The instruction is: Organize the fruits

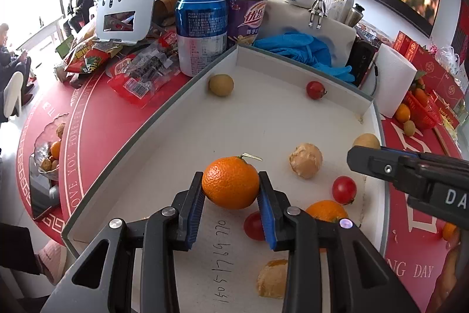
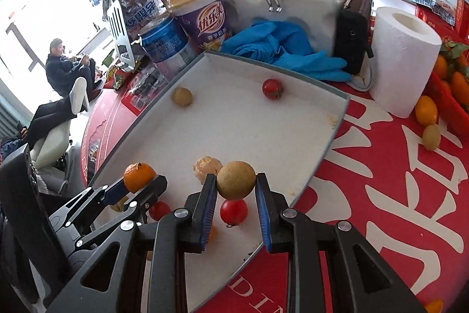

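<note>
A shallow white tray [image 1: 249,119] holds several fruits. My left gripper [image 1: 231,178] is shut on an orange mandarin [image 1: 231,189] just above the tray floor. A brown longan [image 2: 236,180] is gripped by my right gripper [image 2: 236,178] over the tray's near right part. Loose in the tray lie a longan [image 1: 221,84], a cherry tomato [image 1: 316,90], a peeled fruit [image 1: 305,160], another tomato [image 1: 344,189] and a second mandarin [image 1: 326,210]. From the right wrist view the left gripper [image 2: 140,184] shows at the left with its mandarin [image 2: 139,175].
Behind the tray stand a blue can [image 1: 202,31], a purple cup [image 1: 246,13], blue gloves [image 1: 299,46] and a paper roll [image 2: 404,57]. A red basket of mandarins [image 2: 451,90] sits on the right. Snack packs [image 1: 88,55] and a glass dish [image 1: 48,154] lie to the left.
</note>
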A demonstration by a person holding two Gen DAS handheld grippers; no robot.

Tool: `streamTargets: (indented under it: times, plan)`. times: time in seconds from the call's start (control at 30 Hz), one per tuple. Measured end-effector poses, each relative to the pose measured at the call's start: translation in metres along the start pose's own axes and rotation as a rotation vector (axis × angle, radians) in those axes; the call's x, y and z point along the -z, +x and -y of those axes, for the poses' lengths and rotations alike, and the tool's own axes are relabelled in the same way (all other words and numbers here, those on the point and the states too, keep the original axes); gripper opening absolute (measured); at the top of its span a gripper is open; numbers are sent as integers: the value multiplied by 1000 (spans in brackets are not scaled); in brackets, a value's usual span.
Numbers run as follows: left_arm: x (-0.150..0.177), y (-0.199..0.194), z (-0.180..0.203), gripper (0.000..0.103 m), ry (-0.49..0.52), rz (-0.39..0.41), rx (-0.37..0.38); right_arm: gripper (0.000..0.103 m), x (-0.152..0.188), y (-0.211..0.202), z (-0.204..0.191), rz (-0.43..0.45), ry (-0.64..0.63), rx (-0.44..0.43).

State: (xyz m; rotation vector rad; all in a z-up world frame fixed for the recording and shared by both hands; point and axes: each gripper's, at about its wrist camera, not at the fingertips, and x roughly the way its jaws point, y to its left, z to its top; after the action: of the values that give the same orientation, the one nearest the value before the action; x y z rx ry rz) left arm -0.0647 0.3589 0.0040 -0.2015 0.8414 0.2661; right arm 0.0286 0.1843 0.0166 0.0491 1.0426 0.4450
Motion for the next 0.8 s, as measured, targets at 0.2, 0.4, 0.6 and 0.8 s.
streamTargets:
  times: [0.2,0.4,0.6,0.8]
  plan:
    - [-2,-17,5,81,22,72,-31,59,-2,7,-1,-31,-4,17]
    - [-7,-24,9,82,21,57,-11,103,-9,-25,-8,76,-35,14]
    - [-6,-32,25,82,47,51,43,103,-5,-48,34,79,12,154]
    - [-3,-41,50,82,96,50,89,103,4,-51,127,37,266,228]
